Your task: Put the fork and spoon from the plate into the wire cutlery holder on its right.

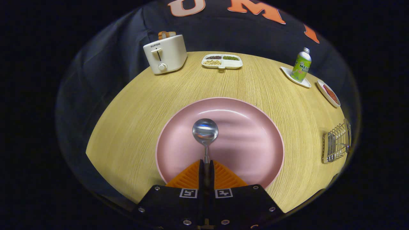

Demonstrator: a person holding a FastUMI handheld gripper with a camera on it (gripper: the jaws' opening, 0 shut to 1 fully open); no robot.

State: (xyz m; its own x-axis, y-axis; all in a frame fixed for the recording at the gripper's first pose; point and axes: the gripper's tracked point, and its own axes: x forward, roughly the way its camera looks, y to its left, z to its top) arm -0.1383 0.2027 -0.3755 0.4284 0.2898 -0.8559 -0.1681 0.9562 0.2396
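On the pale wooden bench (pixel 134 105), the tongs (pixel 206 163) are closed tight on the handle of a shiny metal spoon (pixel 205 131), hiding most of it; its bowl sits above the round pink plate (pixel 249 137). Well right, the wire cutlery holder (pixel 335 143) is partly cut off.

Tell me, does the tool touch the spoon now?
Touching. The gripper view shows the tool closed on the spoon handle, both fingers pressing it, above the pink plate.
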